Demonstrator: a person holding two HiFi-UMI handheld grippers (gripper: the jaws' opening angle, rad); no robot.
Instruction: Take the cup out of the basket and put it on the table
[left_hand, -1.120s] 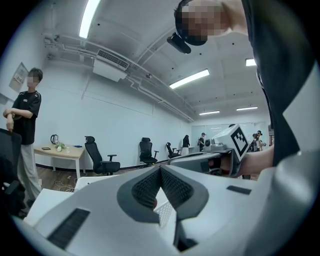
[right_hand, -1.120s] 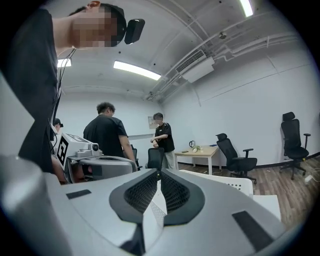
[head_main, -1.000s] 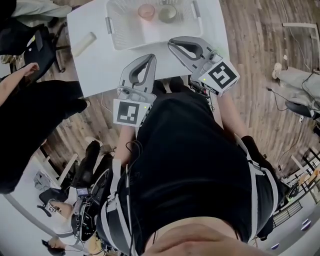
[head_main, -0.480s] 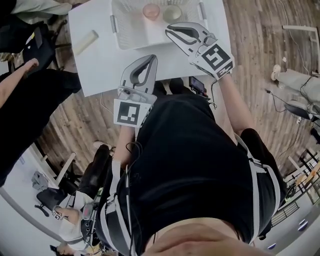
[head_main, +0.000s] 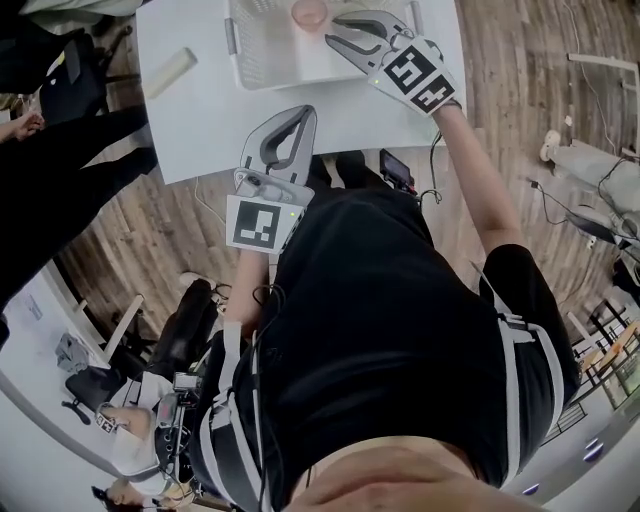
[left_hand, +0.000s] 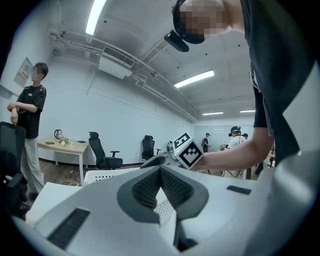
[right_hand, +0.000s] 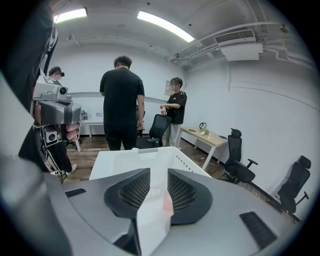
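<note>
**Right gripper opens above the basket; cup not yet gripped**

The pink cup (head_main: 308, 12) stands upright in the white basket (head_main: 262, 62), its mouth facing up and its long axis vertical. The top edge of the head view cuts off part of it. The right gripper (head_main: 338, 28) hangs over the basket just beside the cup, pointing towards it. Its jaws are apart and have just been opening. In the right gripper view a sliver of pink shows in the gap, but no pad presses on it. A second ago this gripper was back at the near edge of the table (head_main: 190, 120). It now covers a second cup that showed then. The left gripper (head_main: 300, 113) is fully closed and empty and has hardly moved.
</note>
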